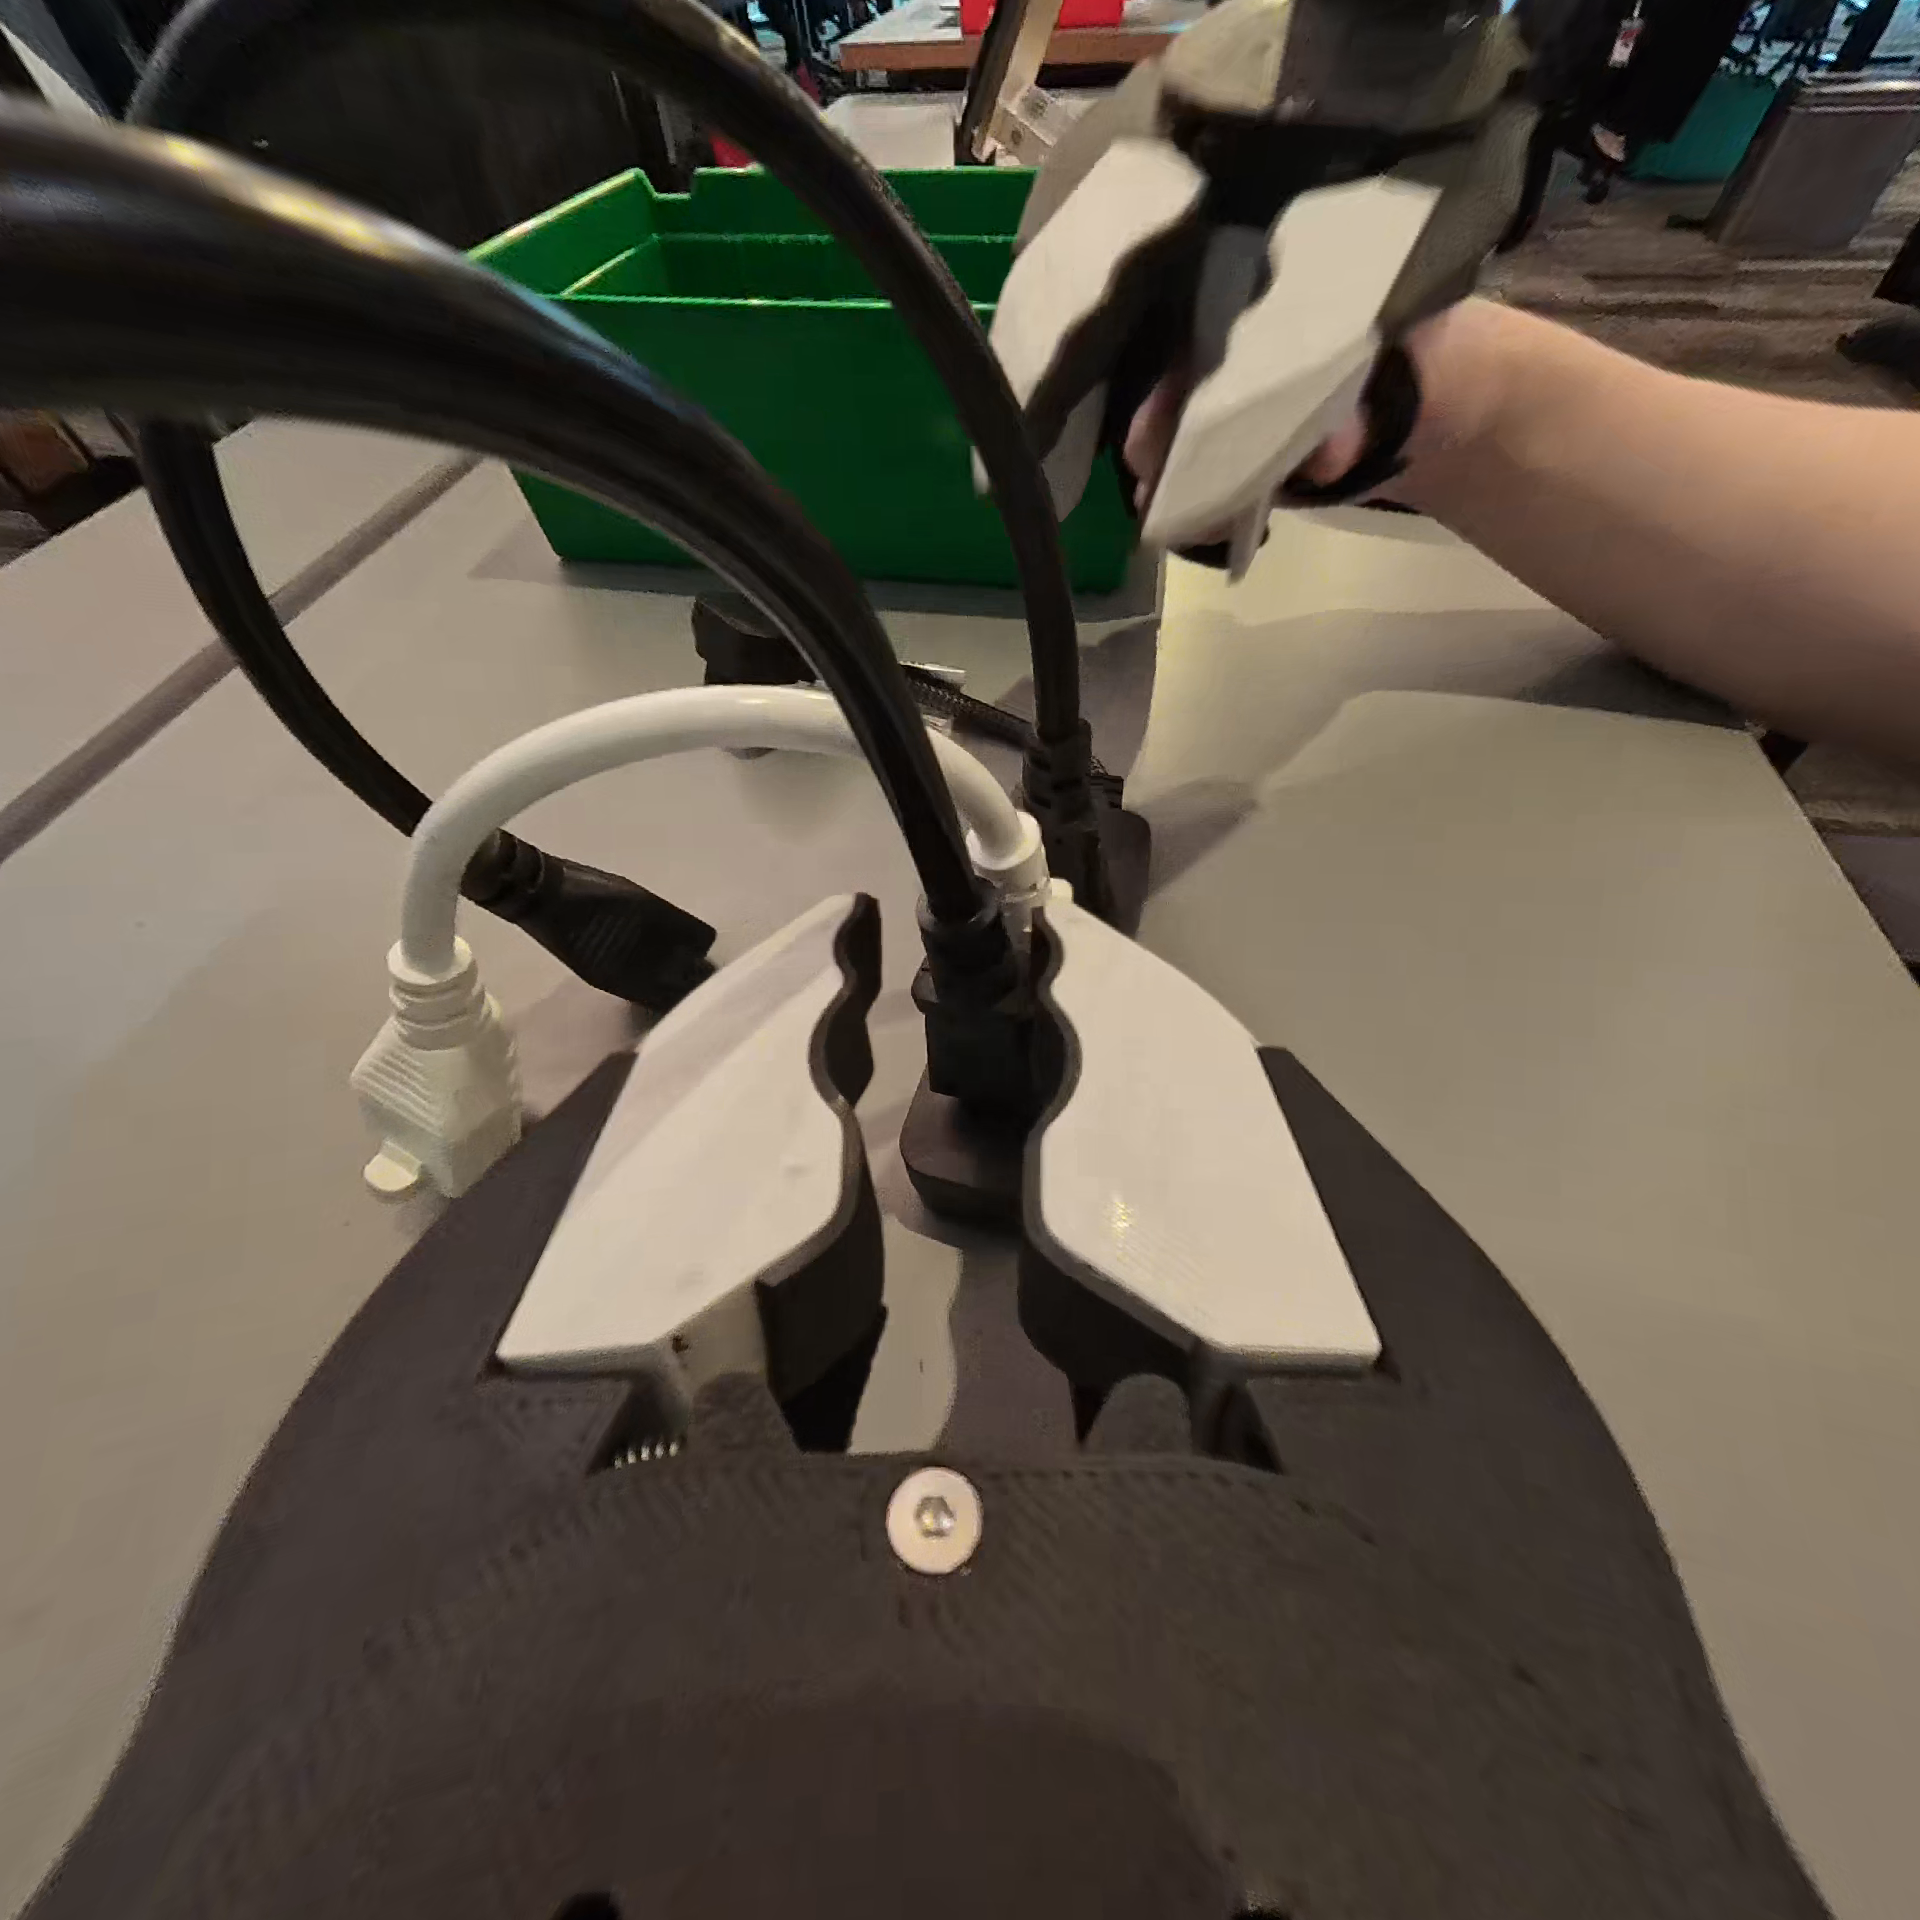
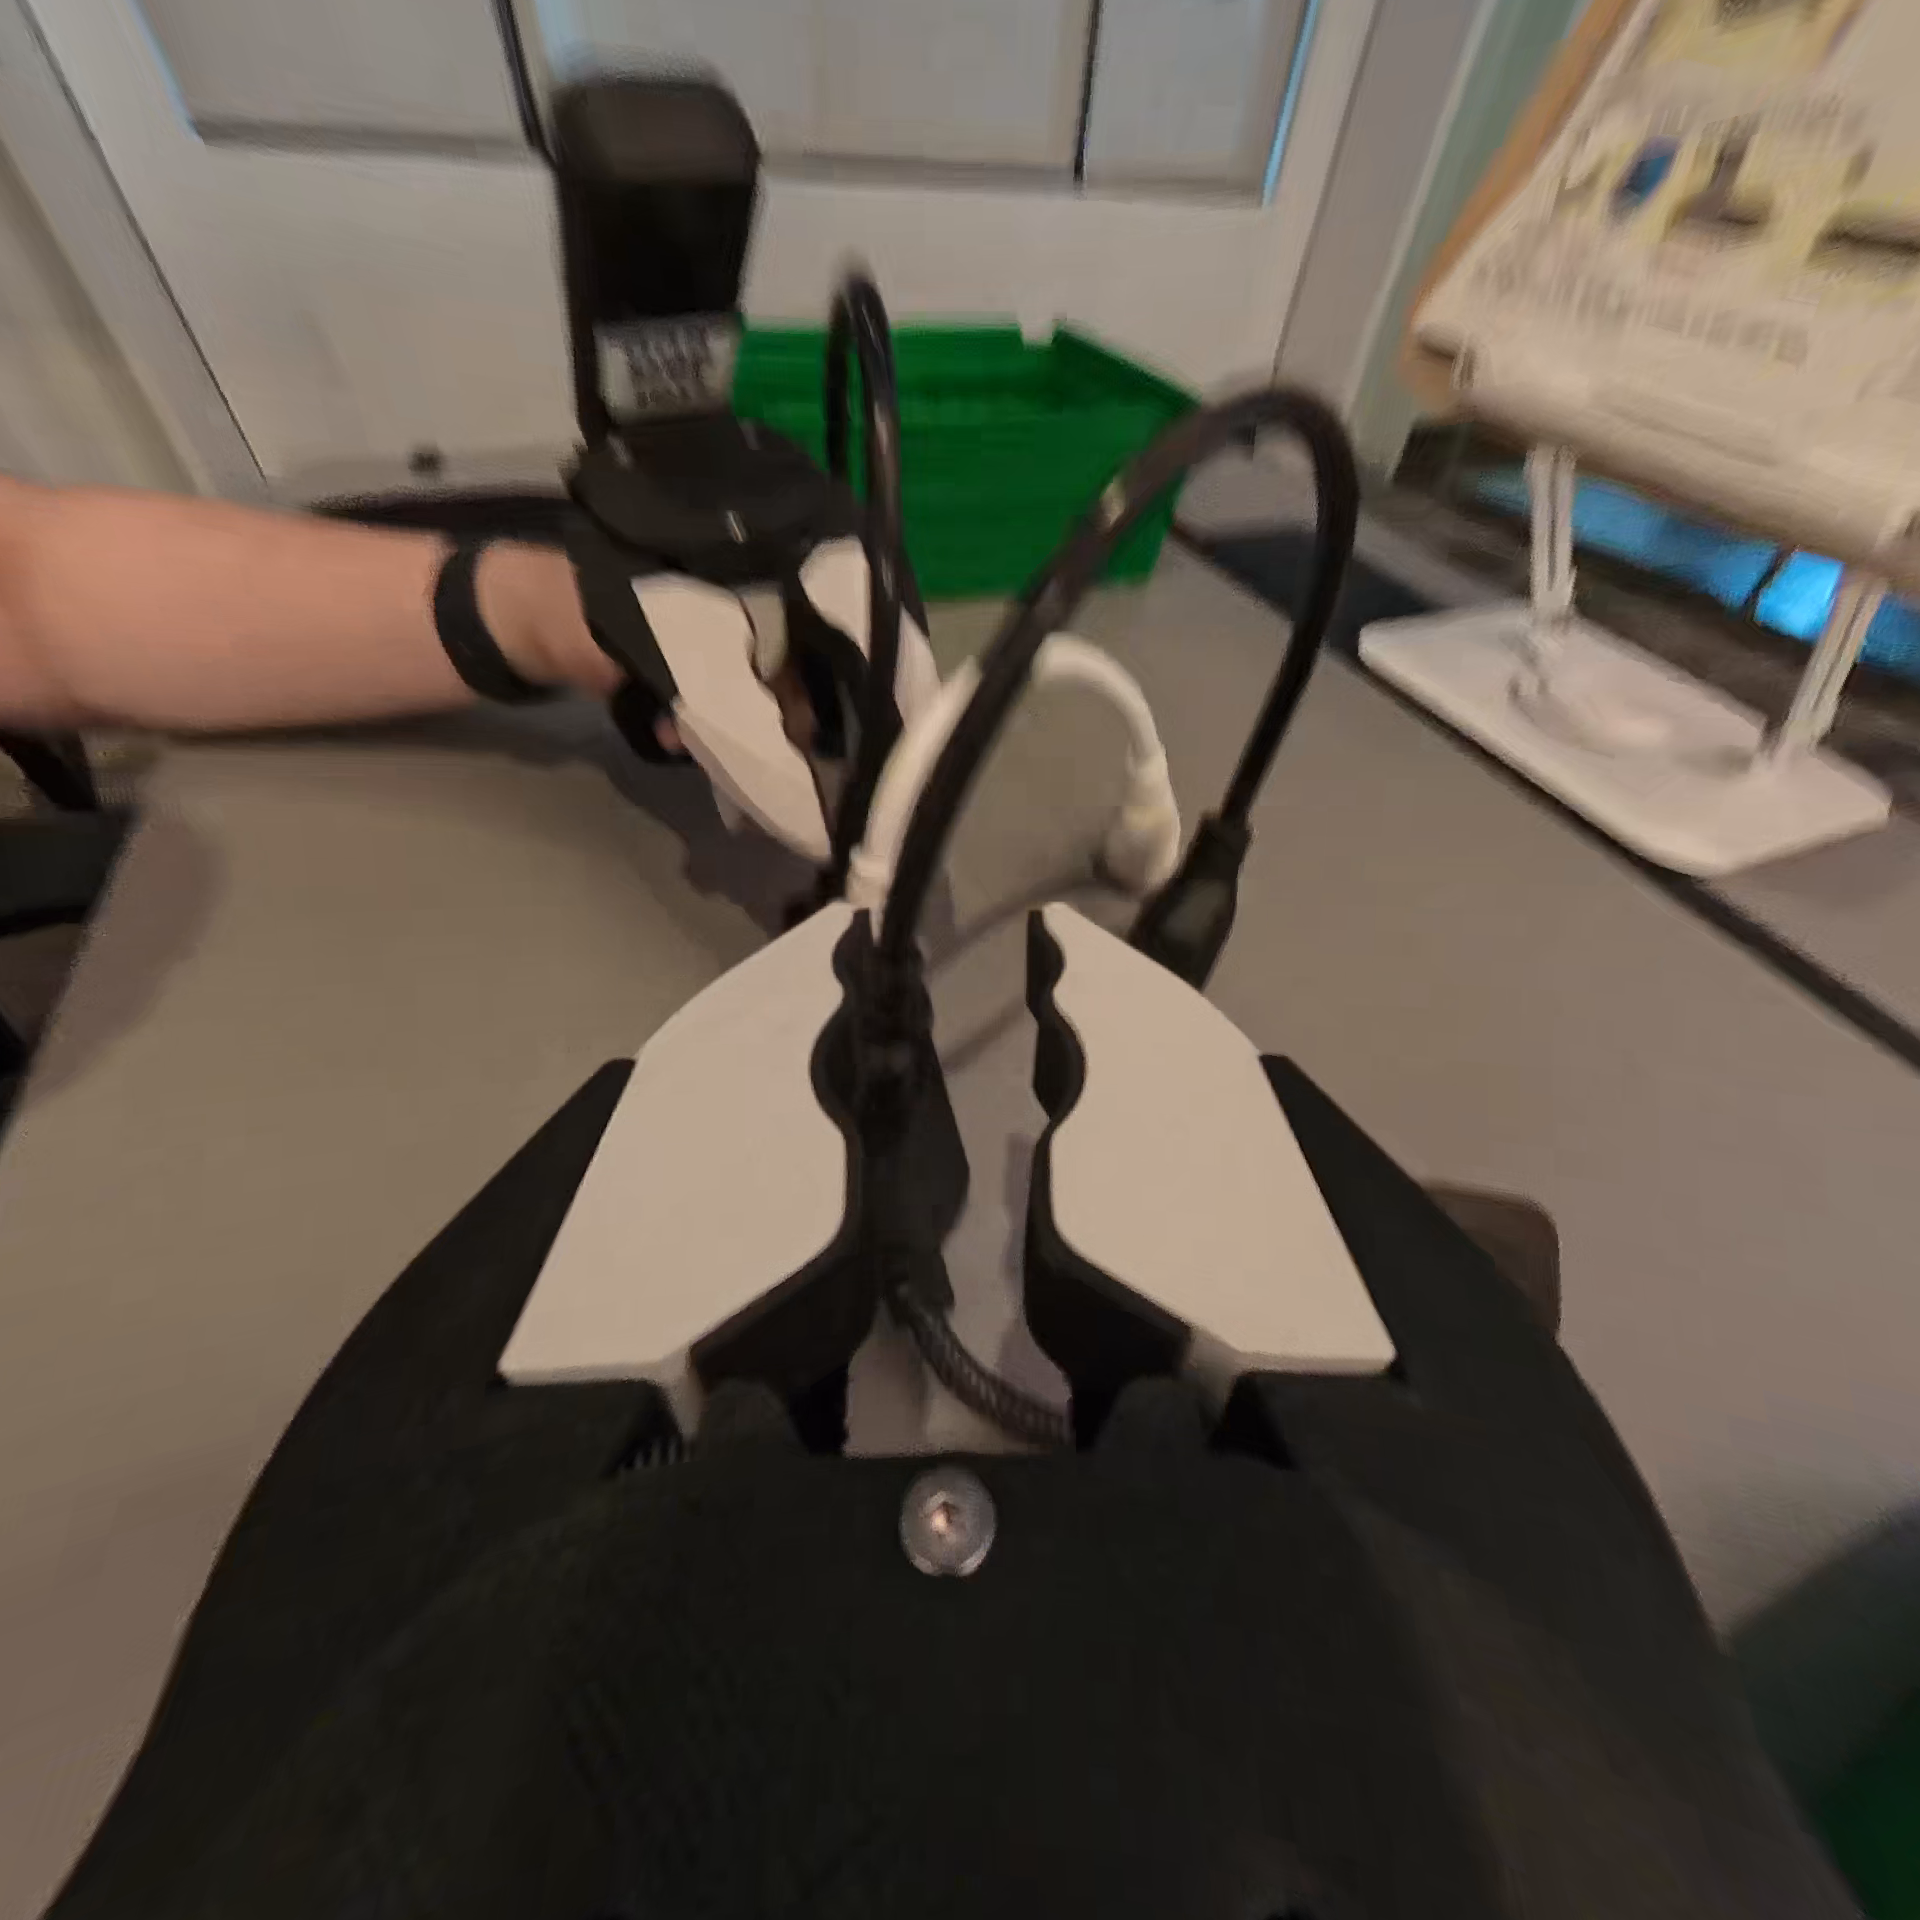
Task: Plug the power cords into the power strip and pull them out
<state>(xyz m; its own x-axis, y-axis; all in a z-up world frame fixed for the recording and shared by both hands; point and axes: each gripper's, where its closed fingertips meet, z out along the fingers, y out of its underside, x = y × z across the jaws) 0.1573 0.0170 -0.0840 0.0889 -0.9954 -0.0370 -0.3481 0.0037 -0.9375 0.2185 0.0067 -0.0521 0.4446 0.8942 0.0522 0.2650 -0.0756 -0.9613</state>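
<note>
Two black plugs (image 1: 977, 1029) stand upright, seemingly plugged in; the strip itself is hidden. The left gripper (image 1: 951, 987) is spread around the near plug, not clamped. The right gripper (image 2: 940, 977), apart, holds nothing. A white plug (image 1: 442, 1081) at 9 o'clock lies loose. Pulling out probably remains.

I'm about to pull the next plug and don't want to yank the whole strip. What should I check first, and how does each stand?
1. Left tongs straddle the black plug: ok.
2. Left tongs closed on that plug: not ok, a gap shows on the left side.
3. Right tongs bracing the power strip: cannot tell, strip hidden; a black cable runs between them.
4. White plug out and lying on the table: ok.
5. Other black cords clear of the pull path: not ok, they arch overhead.
</note>
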